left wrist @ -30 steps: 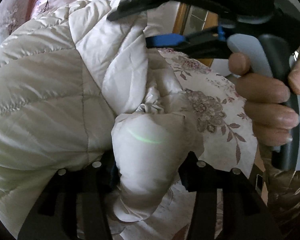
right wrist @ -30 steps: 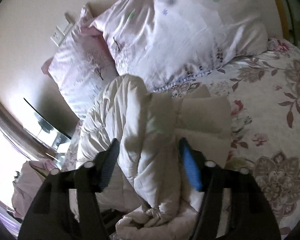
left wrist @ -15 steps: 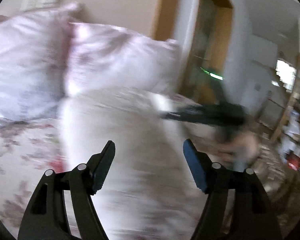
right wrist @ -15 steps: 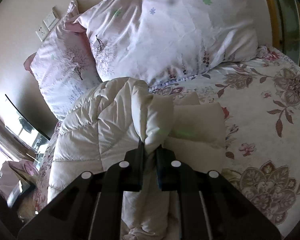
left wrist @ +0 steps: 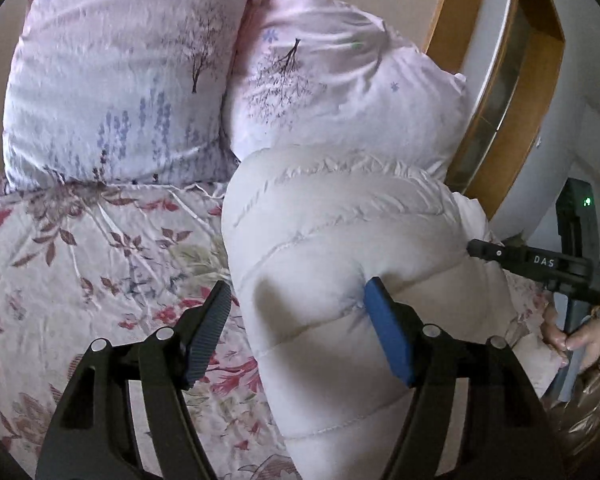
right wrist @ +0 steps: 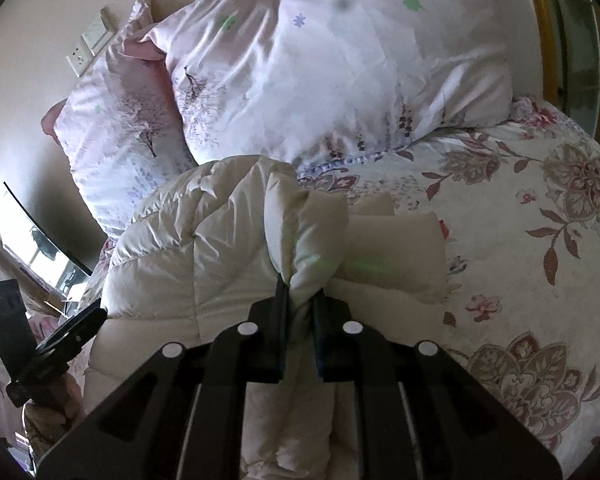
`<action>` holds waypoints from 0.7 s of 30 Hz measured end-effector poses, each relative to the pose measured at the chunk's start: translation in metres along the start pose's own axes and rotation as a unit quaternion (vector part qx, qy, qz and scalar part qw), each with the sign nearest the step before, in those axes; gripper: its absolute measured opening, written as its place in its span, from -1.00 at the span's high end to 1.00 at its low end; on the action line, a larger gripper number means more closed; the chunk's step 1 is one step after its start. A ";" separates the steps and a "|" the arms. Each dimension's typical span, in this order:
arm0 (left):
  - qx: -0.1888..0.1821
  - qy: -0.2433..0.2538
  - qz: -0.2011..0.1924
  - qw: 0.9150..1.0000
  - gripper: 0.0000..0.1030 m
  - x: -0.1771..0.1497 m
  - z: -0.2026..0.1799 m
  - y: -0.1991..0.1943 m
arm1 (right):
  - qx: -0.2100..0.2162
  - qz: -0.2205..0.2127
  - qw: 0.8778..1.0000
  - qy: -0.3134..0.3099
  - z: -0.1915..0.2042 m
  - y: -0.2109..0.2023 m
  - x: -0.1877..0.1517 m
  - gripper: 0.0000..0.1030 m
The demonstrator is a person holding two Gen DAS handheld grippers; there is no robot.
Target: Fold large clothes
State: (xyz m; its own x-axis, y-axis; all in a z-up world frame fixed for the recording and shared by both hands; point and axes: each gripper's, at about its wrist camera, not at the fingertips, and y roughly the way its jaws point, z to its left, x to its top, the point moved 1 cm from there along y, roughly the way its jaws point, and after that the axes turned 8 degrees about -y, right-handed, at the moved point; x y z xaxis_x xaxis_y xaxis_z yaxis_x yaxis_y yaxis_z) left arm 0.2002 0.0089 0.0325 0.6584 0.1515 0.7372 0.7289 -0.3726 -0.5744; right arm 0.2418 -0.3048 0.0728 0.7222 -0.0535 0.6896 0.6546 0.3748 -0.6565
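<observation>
- The cream-white quilted puffer jacket (left wrist: 340, 280) lies bunched in a rounded mound on the floral-printed bedsheet (left wrist: 80, 260), directly ahead of both grippers and just short of the 2 pink tree-printed pillows (left wrist: 120, 80) beyond it; the bed gives the flat, soft surface a bulky garment needs for folding.
- The right gripper (right wrist: 300, 292) is clamped on a padded fold of the jacket, the fabric bulging up beyond its nearly closed jaws; its jaws have just been closing on that fold; this hold likely anchors the garment, or readies that fold to be carried over.
- The left gripper (left wrist: 300, 320) has its jaws standing apart, having just been opening; its blue-padded finger (left wrist: 388, 336) sits at a dimple in the jacket's near flank, while the black ribbed finger (left wrist: 208, 332) hangs over the sheet beside the mound; nothing is pinched between them; I judge it free to seek a new edge.
- The fold looks unfinished: the jacket is heaped, not flat; the puffy filling will probably spring back unless pressed.
</observation>
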 end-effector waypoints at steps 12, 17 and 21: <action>-0.001 0.005 0.009 1.000 -0.38 0.008 -0.006 0.015 | -0.009 0.003 1.000 0.017 -0.018 0.008 -0.004 0.78; -0.002 0.006 0.024 1.000 -0.38 0.009 -0.007 0.027 | -0.021 0.013 0.999 0.031 -0.027 0.014 -0.008 0.78; -0.004 0.006 0.047 0.999 -0.39 0.006 -0.008 0.042 | -0.023 0.026 0.998 0.050 -0.037 0.021 -0.014 0.76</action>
State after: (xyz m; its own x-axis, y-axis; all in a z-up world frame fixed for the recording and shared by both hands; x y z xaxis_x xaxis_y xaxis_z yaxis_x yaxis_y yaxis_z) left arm 0.2330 -0.0128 0.0155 0.7219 0.1047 0.6840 0.6620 -0.3922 -0.6387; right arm 0.2539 -0.3305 0.0380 0.7725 -0.1273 0.6221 0.6237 0.3360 -0.7057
